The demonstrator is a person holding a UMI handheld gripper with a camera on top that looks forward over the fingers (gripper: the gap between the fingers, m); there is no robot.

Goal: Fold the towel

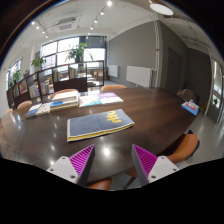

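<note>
No legible text, label, brand, number or sign anywhere in the gripper view. The flat blue-and-yellow rectangular item (100, 122) on the dark brown wooden table (150, 110) carries coloured patches only; no lettering can be made out on it. The similar flat coloured items (62, 100) farther along the table are too small to read.

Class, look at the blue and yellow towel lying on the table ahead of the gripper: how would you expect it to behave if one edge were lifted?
The towel lies thin and flat on the dark table, so it would probably droop rather than stay stiff. It looks light for its spread. The gripper is open, with nothing held between the fingers.
</note>
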